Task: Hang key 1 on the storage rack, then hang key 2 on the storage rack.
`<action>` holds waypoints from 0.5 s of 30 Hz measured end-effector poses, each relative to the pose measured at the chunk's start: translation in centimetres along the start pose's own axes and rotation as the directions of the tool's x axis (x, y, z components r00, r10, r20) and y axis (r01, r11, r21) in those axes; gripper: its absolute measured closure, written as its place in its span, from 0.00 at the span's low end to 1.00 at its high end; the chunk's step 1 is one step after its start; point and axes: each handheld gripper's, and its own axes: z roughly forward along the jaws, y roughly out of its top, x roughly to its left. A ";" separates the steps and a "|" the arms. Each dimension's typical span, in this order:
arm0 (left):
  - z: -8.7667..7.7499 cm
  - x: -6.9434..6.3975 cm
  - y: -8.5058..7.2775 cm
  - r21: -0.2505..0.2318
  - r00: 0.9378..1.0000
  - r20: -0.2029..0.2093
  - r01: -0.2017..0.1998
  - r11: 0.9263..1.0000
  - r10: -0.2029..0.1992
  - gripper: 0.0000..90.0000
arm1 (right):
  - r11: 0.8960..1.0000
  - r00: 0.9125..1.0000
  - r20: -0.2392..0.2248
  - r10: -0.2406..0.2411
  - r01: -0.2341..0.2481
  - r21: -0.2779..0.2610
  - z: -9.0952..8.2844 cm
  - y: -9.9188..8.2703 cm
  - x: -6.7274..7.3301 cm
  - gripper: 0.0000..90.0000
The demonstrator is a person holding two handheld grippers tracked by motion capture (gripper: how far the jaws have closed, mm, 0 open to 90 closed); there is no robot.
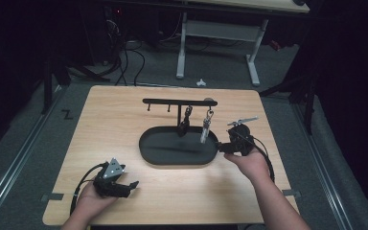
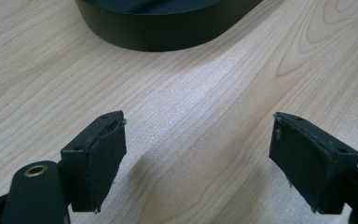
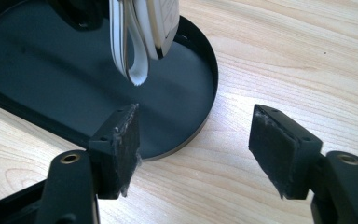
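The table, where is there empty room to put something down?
The wooden table is bare along its left part, between the black oval tray and the left edge, and along the front between the left gripper and the right hand. It is crowded at the tray's right end, where the white strap hangs beside the right gripper.

The high view is looking forward and down from above the person's side, taking in the whole table (image 1: 124, 115) from some distance. The left gripper view is riding just behind the left gripper (image 2: 198, 158), facing along its jaws, close over the tabletop, catching the black tray (image 2: 168, 23) ahead. The right gripper view is sitting just behind the right gripper (image 3: 193, 144), sharing that tray, nearer.
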 end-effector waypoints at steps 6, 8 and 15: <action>0.2 -0.3 0.1 0.009 1.000 0.000 -0.012 1.000 0.012 0.21 | 0.998 1.000 0.017 -0.003 0.004 -0.059 0.2 -1.8 -0.7 0.35; 0.3 -0.3 0.1 0.009 1.000 -0.001 -0.017 1.000 0.017 0.22 | 0.995 1.000 0.017 0.006 -0.004 -0.103 0.3 -3.1 -0.9 0.35; -0.1 -0.2 -0.1 -0.017 1.000 -0.029 -0.012 1.000 0.012 0.22 | 0.982 0.999 0.022 0.030 -0.025 -0.189 0.9 -6.3 -1.5 0.34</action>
